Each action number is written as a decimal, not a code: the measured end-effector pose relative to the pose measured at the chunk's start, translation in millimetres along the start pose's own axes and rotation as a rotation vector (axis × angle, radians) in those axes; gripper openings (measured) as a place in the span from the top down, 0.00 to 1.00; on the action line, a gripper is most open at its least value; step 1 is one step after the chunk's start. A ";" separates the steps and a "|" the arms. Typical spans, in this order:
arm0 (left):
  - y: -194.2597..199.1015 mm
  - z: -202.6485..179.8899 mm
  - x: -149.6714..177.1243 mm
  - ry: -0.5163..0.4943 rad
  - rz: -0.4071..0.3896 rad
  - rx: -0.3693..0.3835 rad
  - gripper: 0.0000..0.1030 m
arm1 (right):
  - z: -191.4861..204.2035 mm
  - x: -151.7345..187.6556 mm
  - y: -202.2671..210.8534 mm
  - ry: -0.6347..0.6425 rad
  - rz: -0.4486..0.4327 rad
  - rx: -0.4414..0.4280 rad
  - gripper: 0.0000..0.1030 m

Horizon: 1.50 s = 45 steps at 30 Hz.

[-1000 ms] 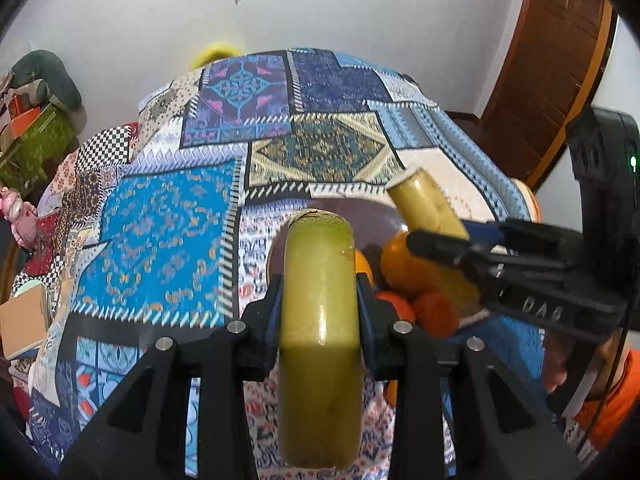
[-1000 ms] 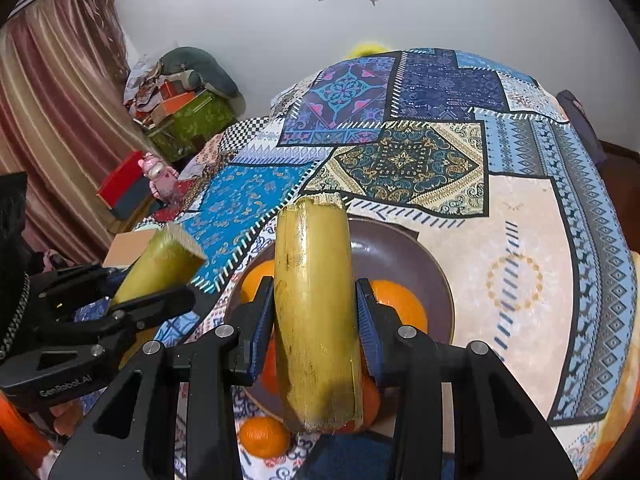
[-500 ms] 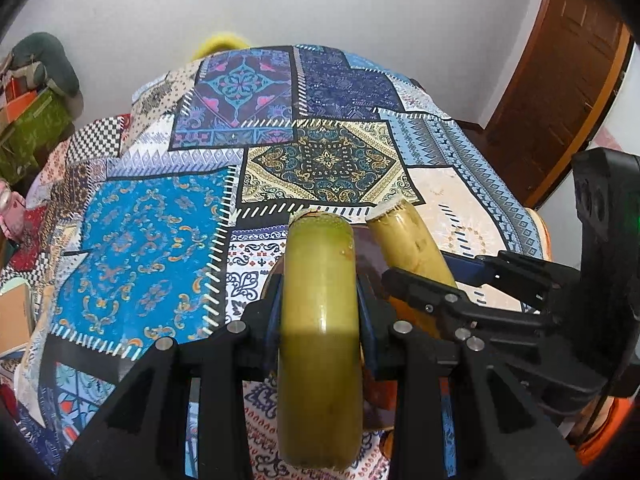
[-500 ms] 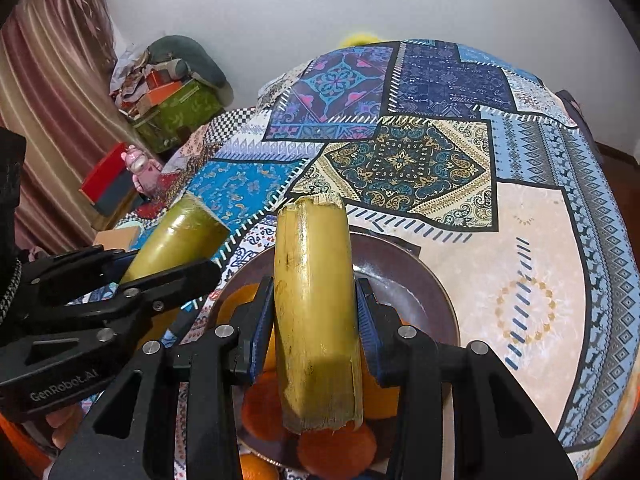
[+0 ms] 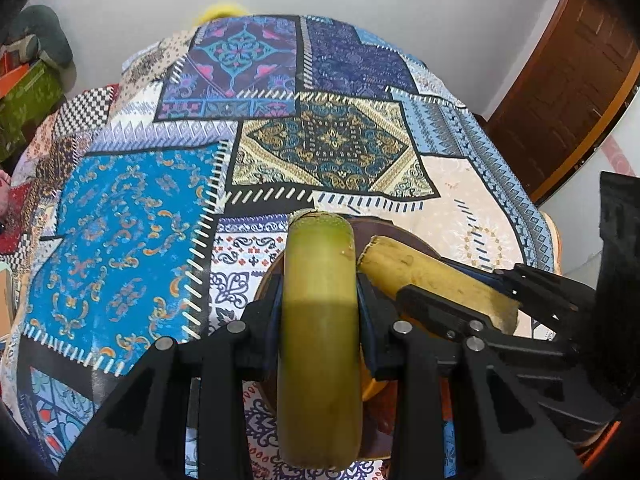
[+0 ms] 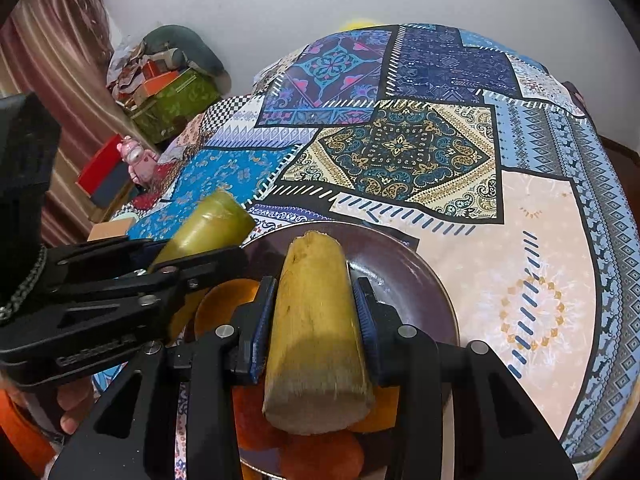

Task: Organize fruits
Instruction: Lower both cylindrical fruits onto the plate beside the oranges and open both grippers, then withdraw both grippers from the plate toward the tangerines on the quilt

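Observation:
My left gripper [image 5: 319, 296] is shut on a green-yellow cane piece [image 5: 318, 344], held over the near left rim of a dark brown plate [image 6: 416, 276]. My right gripper [image 6: 314, 316] is shut on a yellower cane piece [image 6: 316, 344], held above the plate. Several oranges [image 6: 224, 304] lie on the plate under and beside the right gripper. In the left wrist view the right gripper [image 5: 452, 300] and its cane piece [image 5: 432, 276] sit just to the right. In the right wrist view the left gripper [image 6: 172, 260] and its cane piece [image 6: 208, 228] are at the left.
The plate rests on a table under a patchwork cloth [image 5: 332, 144]. Boxes and bags [image 6: 168, 92] are piled by a curtain at the far left. A wooden door [image 5: 568, 84] stands at the right. A white wall lies behind the table.
Both grippers have moved forward and down over the plate with their cane pieces still held. The two grippers have come closer together, and the oranges are now mostly hidden beneath them.

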<state>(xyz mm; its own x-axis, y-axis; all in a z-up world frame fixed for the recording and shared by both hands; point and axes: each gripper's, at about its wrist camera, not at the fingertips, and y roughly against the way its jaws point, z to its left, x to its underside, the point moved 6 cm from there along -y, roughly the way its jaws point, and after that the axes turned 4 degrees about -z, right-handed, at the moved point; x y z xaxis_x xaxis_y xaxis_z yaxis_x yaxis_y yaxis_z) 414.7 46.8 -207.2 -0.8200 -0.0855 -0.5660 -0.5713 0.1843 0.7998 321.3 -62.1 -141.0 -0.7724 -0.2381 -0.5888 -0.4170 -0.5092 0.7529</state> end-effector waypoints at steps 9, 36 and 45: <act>-7.3 2.1 -2.1 0.009 0.037 -0.003 0.67 | 10.3 6.9 3.7 0.079 0.004 0.015 0.63; -1.9 25.7 10.3 -0.021 0.033 -0.046 0.49 | 14.0 7.6 33.6 0.071 -0.073 -0.025 0.62; 46.0 3.9 18.1 -0.105 -0.057 -0.066 0.46 | 9.4 12.8 60.9 0.062 -0.113 0.016 0.62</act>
<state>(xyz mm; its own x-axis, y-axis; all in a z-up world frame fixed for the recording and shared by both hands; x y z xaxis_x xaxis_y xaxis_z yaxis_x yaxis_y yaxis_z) 373.8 57.5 -181.5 -0.7797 0.0094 -0.6261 -0.6210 0.1172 0.7750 281.6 -88.4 -99.9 -0.6892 -0.2314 -0.6866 -0.5074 -0.5223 0.6854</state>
